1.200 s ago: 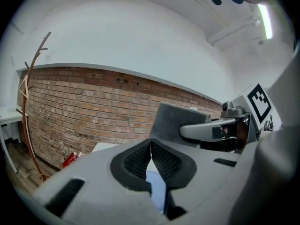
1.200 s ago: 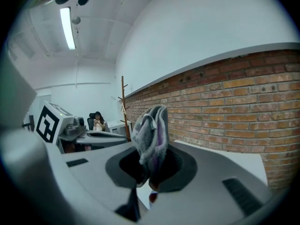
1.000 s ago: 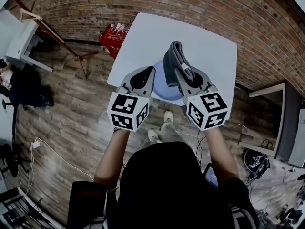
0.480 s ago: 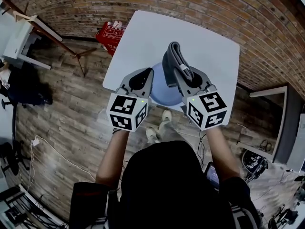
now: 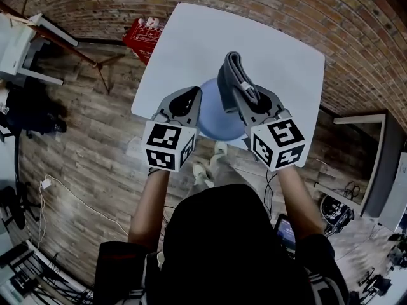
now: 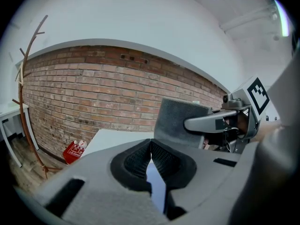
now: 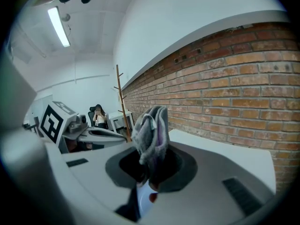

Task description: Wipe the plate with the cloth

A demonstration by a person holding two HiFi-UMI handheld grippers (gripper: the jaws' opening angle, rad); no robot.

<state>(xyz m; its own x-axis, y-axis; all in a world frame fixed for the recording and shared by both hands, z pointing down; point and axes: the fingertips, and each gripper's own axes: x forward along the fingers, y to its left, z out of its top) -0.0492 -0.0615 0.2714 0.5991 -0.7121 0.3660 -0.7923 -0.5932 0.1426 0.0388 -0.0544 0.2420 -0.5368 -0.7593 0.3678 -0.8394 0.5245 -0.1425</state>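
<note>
Head view: the white table (image 5: pixel 184 43) runs out ahead to the brick wall (image 5: pixel 254 5). There's wooden floor (image 5: pixel 82 138) off to the left and a red crate (image 5: pixel 138 35) by the far-left corner, so the roomy side is forward over the tabletop. The blue plate (image 5: pixel 216 116) is held up right over the table's near edge, partly hanging past it. The left gripper (image 5: pixel 189 100) has its jaws pinched together on the plate's left rim, and its own view shows the thin blue edge (image 6: pixel 157 186) caught between the pads. The right gripper (image 5: pixel 245 97) is clamped on the folded grey cloth (image 5: pixel 230 78), which sticks up out of the jaws just beside the plate's far-right rim. Compared with a second ago the table and crate sit higher in the shot, but the grippers, plate and cloth keep the same arrangement.
</note>
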